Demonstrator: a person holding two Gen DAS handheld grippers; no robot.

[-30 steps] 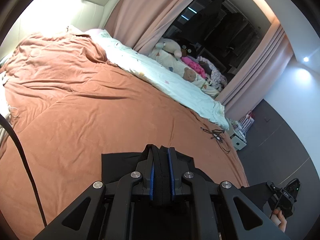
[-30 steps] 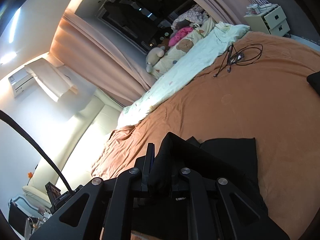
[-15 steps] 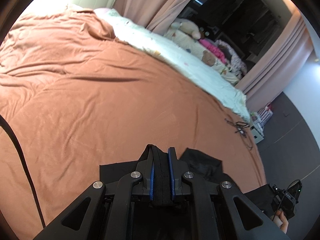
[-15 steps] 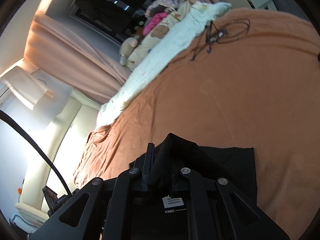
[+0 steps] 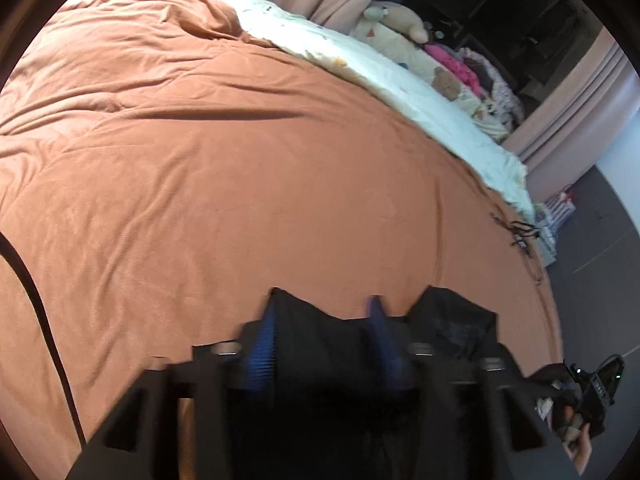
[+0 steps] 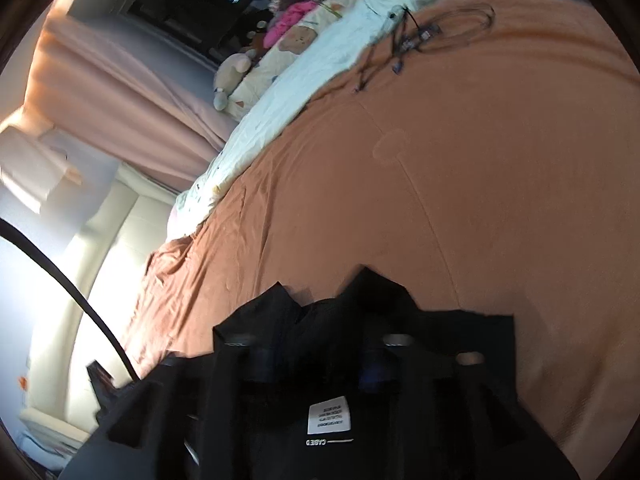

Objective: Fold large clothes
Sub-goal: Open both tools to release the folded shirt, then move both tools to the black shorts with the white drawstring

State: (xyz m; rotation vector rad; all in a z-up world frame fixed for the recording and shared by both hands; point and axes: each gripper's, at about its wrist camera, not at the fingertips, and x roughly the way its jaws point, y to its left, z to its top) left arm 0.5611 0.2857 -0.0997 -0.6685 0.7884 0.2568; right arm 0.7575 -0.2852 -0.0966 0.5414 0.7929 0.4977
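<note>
A black garment (image 5: 452,320) lies on the orange bedcover (image 5: 240,160) at the near edge of the bed. My left gripper (image 5: 322,316) hovers low over it, its jaws opening. The blue pads (image 5: 266,332) stand wide apart with slack black cloth between them, not pinched. In the right wrist view the same black garment (image 6: 460,332) shows its white neck label (image 6: 330,422). It drapes over the fingers of my right gripper (image 6: 326,300), whose jaws are opening too and press on nothing. A hand holds the right gripper (image 5: 596,384) at the lower right of the left wrist view.
A pale printed blanket (image 5: 400,80) runs along the far side of the bed, with plush toys (image 5: 444,80) and pink clothes behind it. Black cables (image 6: 420,36) lie on the cover near the far corner. Pink curtains (image 6: 120,92), a padded headboard (image 6: 116,256) and a white nightstand (image 5: 554,220) surround the bed.
Both grippers have come down and forward toward the bedcover. Each was shut on a fold of the black garment; now both sets of jaws stand apart and the cloth lies slack.
</note>
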